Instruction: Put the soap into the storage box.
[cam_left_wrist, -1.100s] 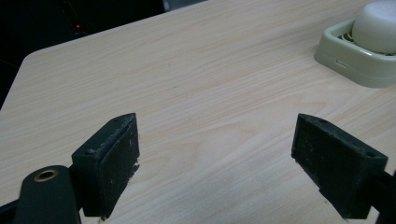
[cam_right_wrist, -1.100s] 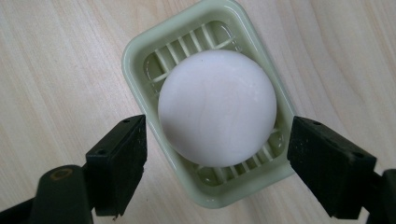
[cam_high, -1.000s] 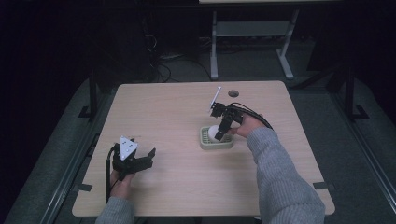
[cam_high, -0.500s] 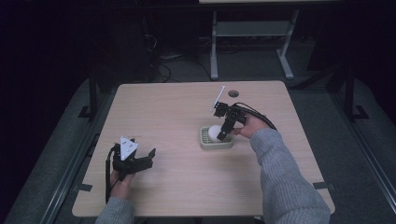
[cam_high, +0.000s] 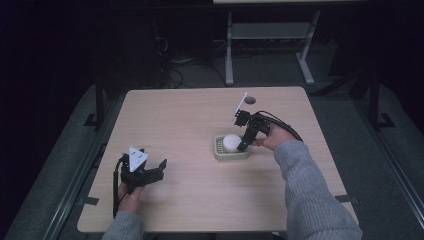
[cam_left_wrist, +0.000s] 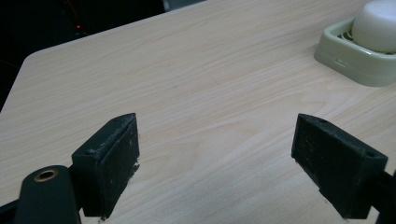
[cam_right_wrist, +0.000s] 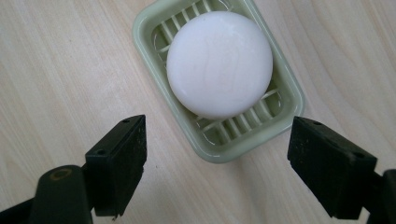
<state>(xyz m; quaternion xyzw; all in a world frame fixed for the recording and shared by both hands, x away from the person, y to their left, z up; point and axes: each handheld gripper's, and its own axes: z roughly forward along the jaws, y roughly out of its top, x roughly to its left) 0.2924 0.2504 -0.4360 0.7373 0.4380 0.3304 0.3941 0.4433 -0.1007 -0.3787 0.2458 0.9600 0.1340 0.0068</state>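
Observation:
A round white soap (cam_high: 231, 142) lies in a pale green slatted soap dish (cam_high: 220, 155) right of the table's middle. My right gripper (cam_high: 245, 137) hovers at the dish's right side, tilted down toward it, open and holding nothing. In the right gripper view the soap (cam_right_wrist: 219, 63) and the dish (cam_right_wrist: 289, 93) lie just beyond the wide-apart jaws of the right gripper (cam_right_wrist: 219, 140). My left gripper (cam_high: 152, 172) rests open near the front left. In the left gripper view the left gripper (cam_left_wrist: 219, 149) has bare wood between its jaws, and the soap (cam_left_wrist: 378, 23) and the dish (cam_left_wrist: 350, 60) are far right.
The wooden table (cam_high: 200, 115) has a small dark round hole (cam_high: 250, 101) near its far edge. A thin white stick-like piece (cam_high: 241, 106) stands up from the right gripper. Beyond the table are dark floor, cables and a metal frame (cam_high: 265, 35).
The right gripper has drawn back a little to the right of the dish, and the soap now lies uncovered in it. The left gripper has not moved.

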